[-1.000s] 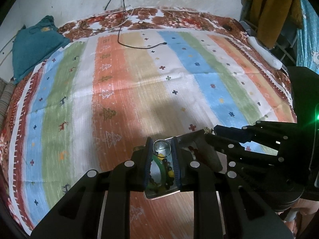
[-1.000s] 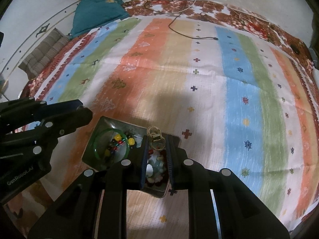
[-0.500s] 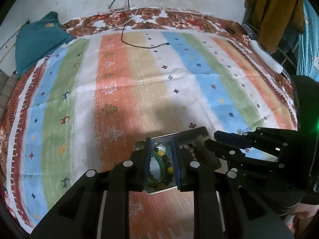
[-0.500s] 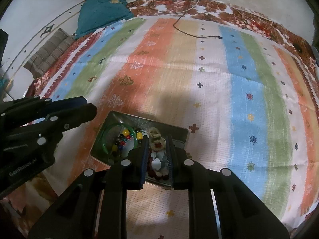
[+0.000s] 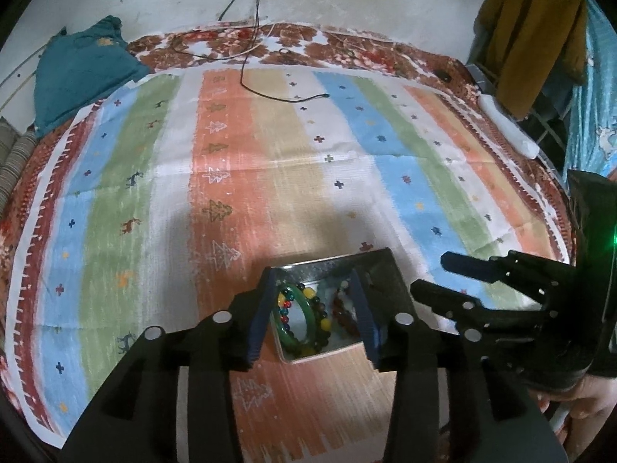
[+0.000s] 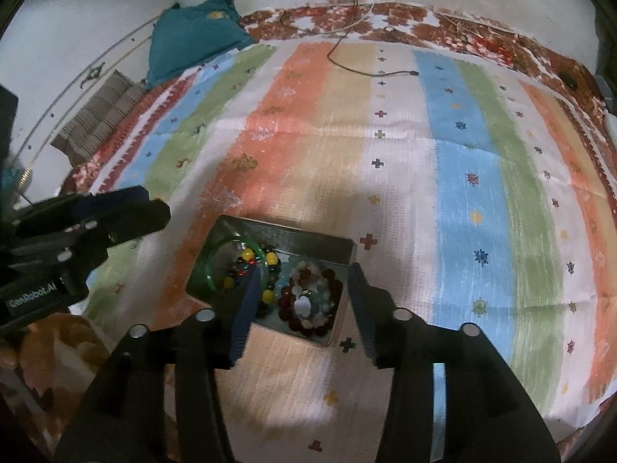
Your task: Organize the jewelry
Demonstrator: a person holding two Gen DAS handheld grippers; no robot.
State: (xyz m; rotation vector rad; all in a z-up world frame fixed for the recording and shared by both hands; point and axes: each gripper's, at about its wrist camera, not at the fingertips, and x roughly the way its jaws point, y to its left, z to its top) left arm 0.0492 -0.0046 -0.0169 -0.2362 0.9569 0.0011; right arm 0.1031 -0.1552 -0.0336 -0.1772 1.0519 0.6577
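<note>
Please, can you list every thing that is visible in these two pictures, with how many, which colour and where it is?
shallow metal tray: one, grey, on the cloth's orange stripe near the cameras.
green glass bangle: one, green, in the tray's left part.
multicoloured bead bracelet: one, yellow, dark and red beads, beside the bangle.
dark red bead bracelet: one, in the tray's right part, around pale stones.
striped cloth: one, pastel stripes, covers the bed.
teal cushion: one, far left corner.
black cable: one, far edge.
mustard garment: one, hanging at right.
left hand-held gripper: black, open above the tray.
right hand-held gripper: black, open above the tray.
</note>
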